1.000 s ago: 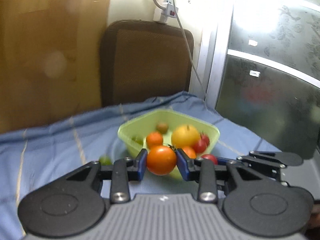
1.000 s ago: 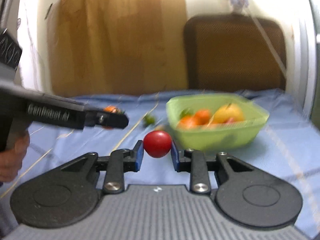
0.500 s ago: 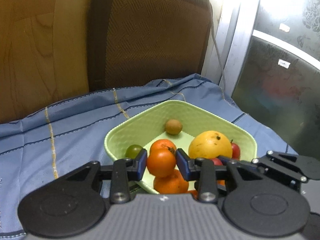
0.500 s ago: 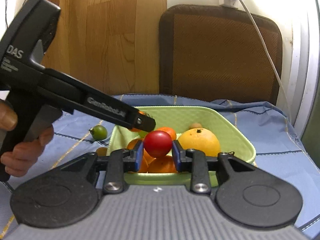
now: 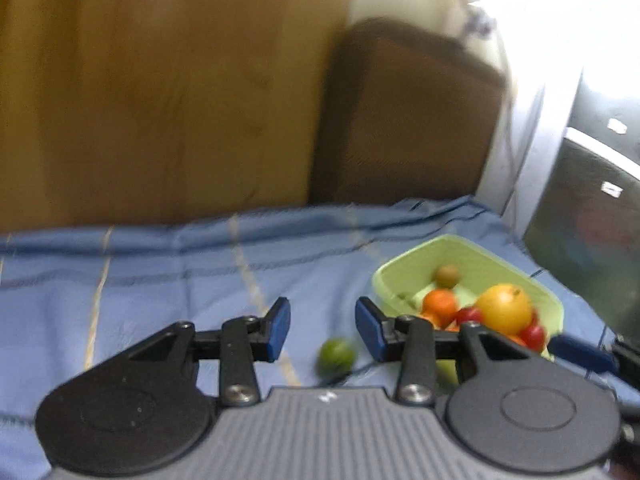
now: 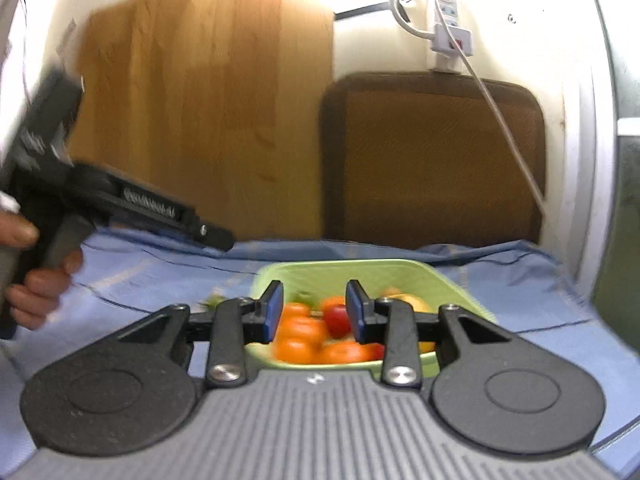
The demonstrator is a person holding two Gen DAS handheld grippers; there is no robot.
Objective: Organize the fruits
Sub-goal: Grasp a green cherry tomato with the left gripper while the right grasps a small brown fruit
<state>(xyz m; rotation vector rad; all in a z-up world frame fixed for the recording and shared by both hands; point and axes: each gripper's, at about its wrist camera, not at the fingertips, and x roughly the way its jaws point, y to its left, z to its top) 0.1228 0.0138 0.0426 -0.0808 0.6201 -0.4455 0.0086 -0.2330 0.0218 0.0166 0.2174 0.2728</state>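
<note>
Both tomatoes are now lying in the green bowl [image 6: 452,280], no longer gripped. The left tool [image 5: 322,322] is hanging released over a green tomato [image 5: 336,357] on the blue cloth [image 5: 160,272]; the right tool [image 6: 314,310] is gaping over the bowl.

We see a tall wooden board [image 6: 208,120] leaning on a cream wall [image 6: 368,40], beside a brown woven chair back [image 6: 432,160]. A white power strip [image 6: 446,32] hangs above; blue striped cloth [image 5: 160,280] covers the surface.

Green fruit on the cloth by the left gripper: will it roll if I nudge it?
Probably: the green fruit looks round and lies loose on the blue cloth. The cloth's soft folds may slow it. The open left gripper looks wide enough to straddle it.
</note>
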